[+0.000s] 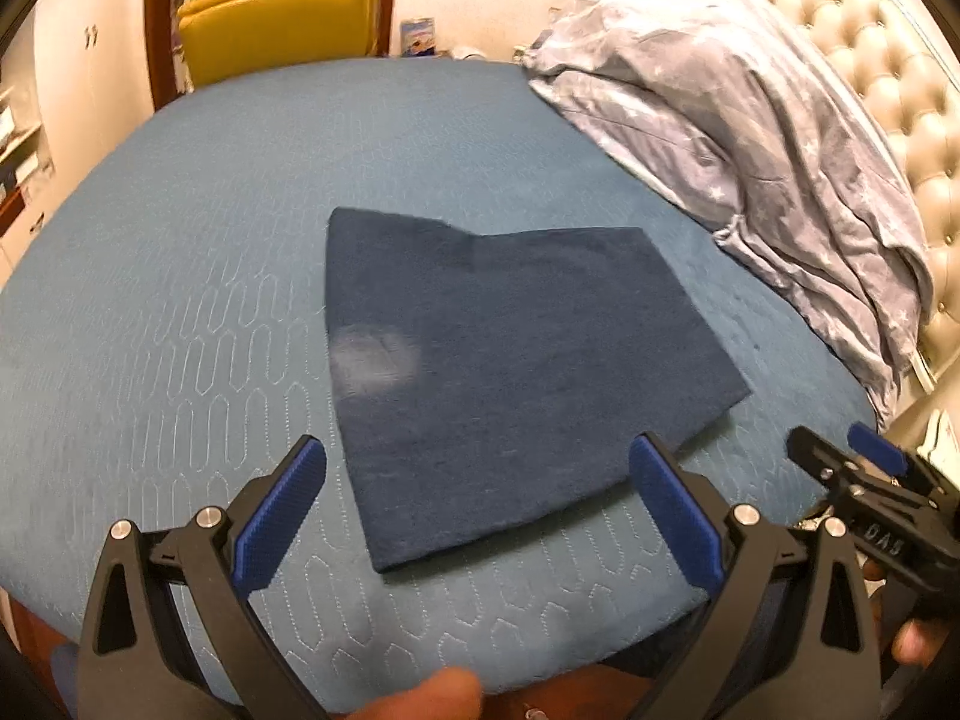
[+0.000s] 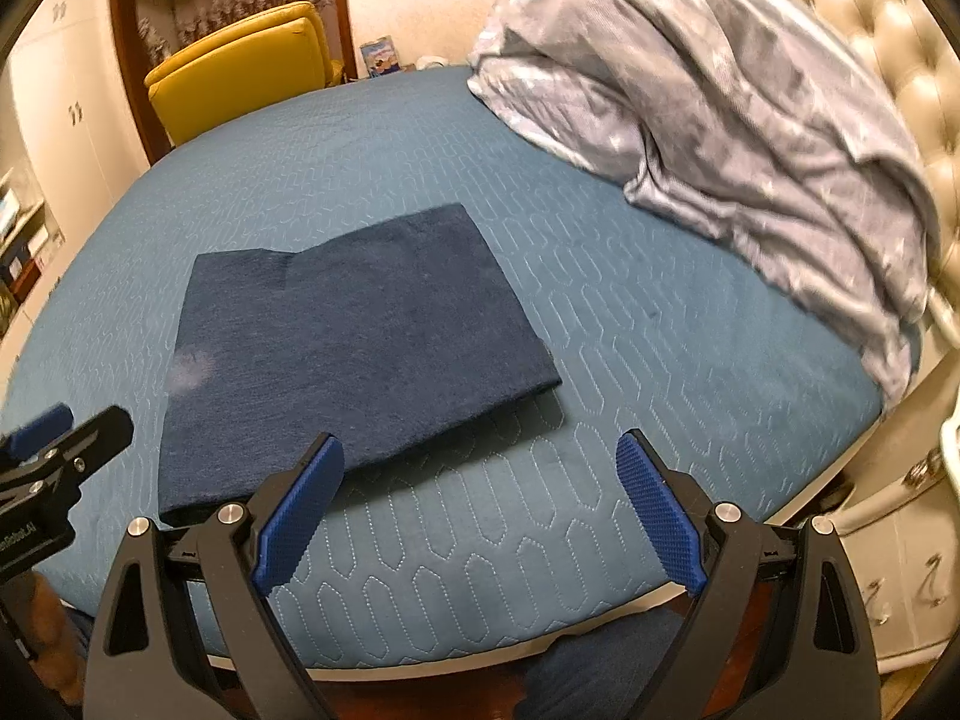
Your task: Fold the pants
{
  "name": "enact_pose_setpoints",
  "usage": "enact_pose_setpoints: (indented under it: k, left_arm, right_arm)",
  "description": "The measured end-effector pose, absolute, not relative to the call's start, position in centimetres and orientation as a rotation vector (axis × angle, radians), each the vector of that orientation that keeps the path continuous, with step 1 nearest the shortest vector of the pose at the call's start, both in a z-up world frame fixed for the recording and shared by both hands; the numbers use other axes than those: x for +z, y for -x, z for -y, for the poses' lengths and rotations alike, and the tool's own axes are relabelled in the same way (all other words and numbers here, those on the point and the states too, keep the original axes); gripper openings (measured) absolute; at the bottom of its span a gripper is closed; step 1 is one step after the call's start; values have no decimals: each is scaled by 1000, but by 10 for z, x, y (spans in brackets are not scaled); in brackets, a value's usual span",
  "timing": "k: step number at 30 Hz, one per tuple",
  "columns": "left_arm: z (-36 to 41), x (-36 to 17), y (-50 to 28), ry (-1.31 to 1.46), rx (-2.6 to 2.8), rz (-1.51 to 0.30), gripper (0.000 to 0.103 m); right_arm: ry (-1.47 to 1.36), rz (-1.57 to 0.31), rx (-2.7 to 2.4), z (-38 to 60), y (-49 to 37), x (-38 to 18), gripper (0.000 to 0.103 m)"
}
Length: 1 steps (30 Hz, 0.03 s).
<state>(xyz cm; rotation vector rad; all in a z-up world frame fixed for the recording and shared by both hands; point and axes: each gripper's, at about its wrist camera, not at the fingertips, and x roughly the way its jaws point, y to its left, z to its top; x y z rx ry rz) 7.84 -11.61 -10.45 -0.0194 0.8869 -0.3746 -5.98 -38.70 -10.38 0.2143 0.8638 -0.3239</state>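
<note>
pants (image 1: 516,360) lie folded into a flat dark blue slab on the bed, just ahead of the left gripper (image 1: 477,510) and ahead and to the left of the right gripper (image 2: 480,504). both grippers hang over the near edge of the mattress with fingers spread wide, grasping nothing, clear of the cloth. writing: white lettering on the body of the right gripper reads roughly "0a5", reversed or partial; a label on the left gripper's body ends in "robot.ai", the start cut off. surface: teal quilted bedspread (image 1: 180,300) with stitched elongated hexagons, smooth around the pants. beyond the fingers to the right, a crumpled grey-blue duvet (image 1: 750,138) with pale stars lies against a cream tufted headboard (image 1: 888,60). far ahead, a yellow chair (image 1: 276,18) stands past the bed. a small printed tin (image 2: 378,57) sits near the wall; its print is illegible, contents unseen.
</note>
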Motion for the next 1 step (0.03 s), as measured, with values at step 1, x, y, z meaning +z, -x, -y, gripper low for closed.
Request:
enact_pose_setpoints:
  k: [1]
  left_arm:
    - [108,-109,-84,28,-370,-890,101]
  right_arm:
    - [-232,-866,-327,392,60,-107,89]
